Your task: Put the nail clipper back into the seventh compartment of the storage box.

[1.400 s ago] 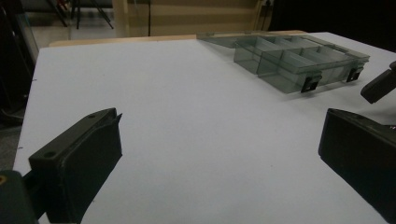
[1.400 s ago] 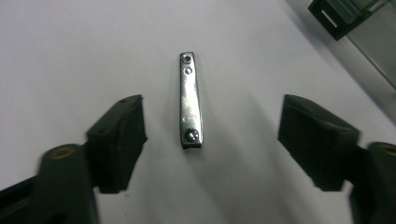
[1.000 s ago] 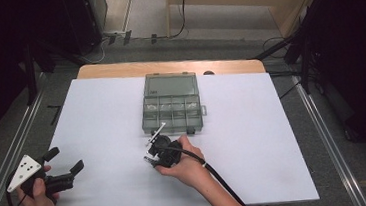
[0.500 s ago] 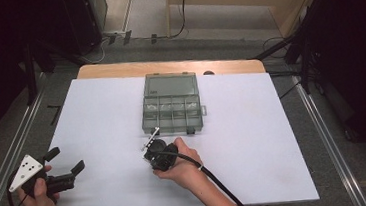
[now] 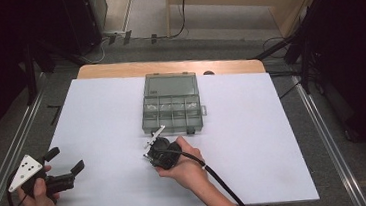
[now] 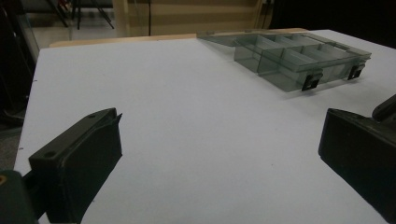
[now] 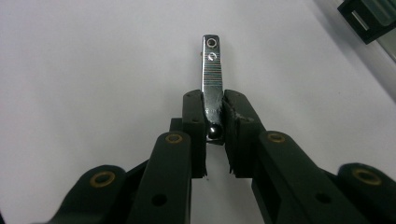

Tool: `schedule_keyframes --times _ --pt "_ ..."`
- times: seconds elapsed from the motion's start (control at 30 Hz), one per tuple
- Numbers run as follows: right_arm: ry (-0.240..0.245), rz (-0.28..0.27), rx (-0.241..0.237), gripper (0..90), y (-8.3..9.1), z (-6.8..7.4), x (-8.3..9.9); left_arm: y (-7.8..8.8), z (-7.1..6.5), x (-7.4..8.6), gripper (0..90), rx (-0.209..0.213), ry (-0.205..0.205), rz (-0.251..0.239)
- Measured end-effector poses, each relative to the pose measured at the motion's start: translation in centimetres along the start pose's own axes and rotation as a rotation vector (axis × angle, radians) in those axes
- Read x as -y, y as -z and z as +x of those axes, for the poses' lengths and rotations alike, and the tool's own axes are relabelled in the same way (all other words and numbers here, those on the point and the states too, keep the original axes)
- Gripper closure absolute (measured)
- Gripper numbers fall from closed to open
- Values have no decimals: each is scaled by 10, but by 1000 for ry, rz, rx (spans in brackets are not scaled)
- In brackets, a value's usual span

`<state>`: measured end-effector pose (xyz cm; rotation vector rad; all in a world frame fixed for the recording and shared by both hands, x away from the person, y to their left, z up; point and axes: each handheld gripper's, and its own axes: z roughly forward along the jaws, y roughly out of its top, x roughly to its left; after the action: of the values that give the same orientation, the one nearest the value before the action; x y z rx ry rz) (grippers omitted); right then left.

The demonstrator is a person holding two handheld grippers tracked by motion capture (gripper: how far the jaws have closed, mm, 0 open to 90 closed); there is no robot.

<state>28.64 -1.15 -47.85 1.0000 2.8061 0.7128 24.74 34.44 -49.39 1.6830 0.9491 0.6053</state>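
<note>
High view: right gripper (image 5: 154, 138), centre of frame, has just been closing and is clamped on a small metal strip (image 5: 155, 134), lifted just off the white surface (image 5: 97, 115), right beside the front edge of the open compartment box (image 5: 172, 109). Left gripper (image 5: 63, 163), lower left, jaws apart, holding nothing.

Left gripper view: box (image 6: 299, 63) at upper right, compartments apparently empty.

Right gripper view: strip (image 7: 212, 77) pinched at its lower end, sticking up past the pads. Judgement: pickup done; placing in a compartment remains.
</note>
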Motion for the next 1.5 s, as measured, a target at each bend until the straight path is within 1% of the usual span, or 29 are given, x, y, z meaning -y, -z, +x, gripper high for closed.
schedule_keyframes --times 0.03,0.07,0.1,0.17,0.2,0.3,0.43,0.57,0.83,1.0,1.2,1.23,1.27,1.5 --pt "-5 -11 1 817 2 -1 0 0 0 0 0 1 -1 0" --pt "-10 -6 -2 817 3 -2 0 0 0 0 0 1 0 -2" --pt "-12 -15 0 817 6 -4 0 0 0 0 0 1 0 -2" --pt "-8 -15 -3 816 8 -6 1 0 0 0 0 1 0 -2" --pt "-17 -18 -4 817 11 -7 1 0 -1 0 0 0 0 -2" --pt "-17 -23 -2 817 16 -8 2 0 -1 0 0 -1 0 -2" --pt "-22 -26 -4 816 19 -10 3 0 -1 0 0 -1 0 -2" --pt "-27 -35 -10 816 25 -15 3 0 -1 0 0 -2 -1 -1" --pt "-48 -53 -3 816 33 -23 3 0 -1 0 0 0 -3 1" --pt "-54 -58 -5 816 37 -26 2 0 -1 0 0 0 -5 0" --pt "-72 -78 -9 816 43 -35 2 0 -1 0 0 0 -4 1" --pt "-86 -79 -9 816 45 -38 2 0 -1 0 0 0 -5 1" --pt "-86 -79 -9 816 45 -38 2 0 -1 0 0 0 -5 1" --pt "-100 -97 10 816 53 -47 3 -1 -1 0 0 0 -5 0"
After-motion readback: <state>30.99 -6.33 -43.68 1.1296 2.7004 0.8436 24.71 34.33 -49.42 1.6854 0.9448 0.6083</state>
